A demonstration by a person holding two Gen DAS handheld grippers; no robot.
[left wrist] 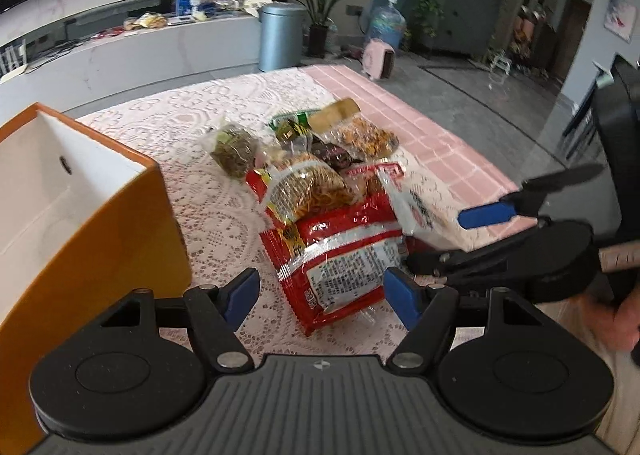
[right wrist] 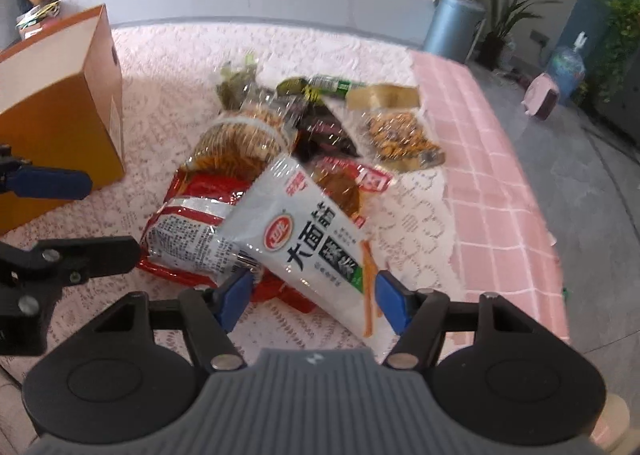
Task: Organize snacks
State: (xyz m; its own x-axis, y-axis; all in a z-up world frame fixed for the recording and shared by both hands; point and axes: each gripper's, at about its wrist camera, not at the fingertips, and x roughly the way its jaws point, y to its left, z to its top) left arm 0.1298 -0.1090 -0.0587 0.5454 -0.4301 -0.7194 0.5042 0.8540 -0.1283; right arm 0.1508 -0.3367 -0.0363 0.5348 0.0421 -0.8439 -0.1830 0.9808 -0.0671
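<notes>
A heap of snack packets lies on the lace tablecloth (left wrist: 192,191). Nearest to me is a red instant-noodle packet (left wrist: 340,255), which lies between the fingers of my open left gripper (left wrist: 322,295); the pads do not press on it. Across that packet (right wrist: 180,223) rests a white packet with black characters (right wrist: 304,239). Its near end sits between the blue pads of my right gripper (right wrist: 312,299), which stand close to its edges without clearly squeezing. Behind are clear bags of noodles (right wrist: 240,139), nuts (right wrist: 400,131), green leaves (left wrist: 234,149) and dark snacks (right wrist: 324,131).
An open orange box (left wrist: 120,235) with a white inside stands at the left, also in the right wrist view as the orange box (right wrist: 60,127). Pink tiled cloth (right wrist: 492,175) covers the table's right part up to its edge. Beyond are a grey bin (left wrist: 280,35) and a counter (left wrist: 160,51).
</notes>
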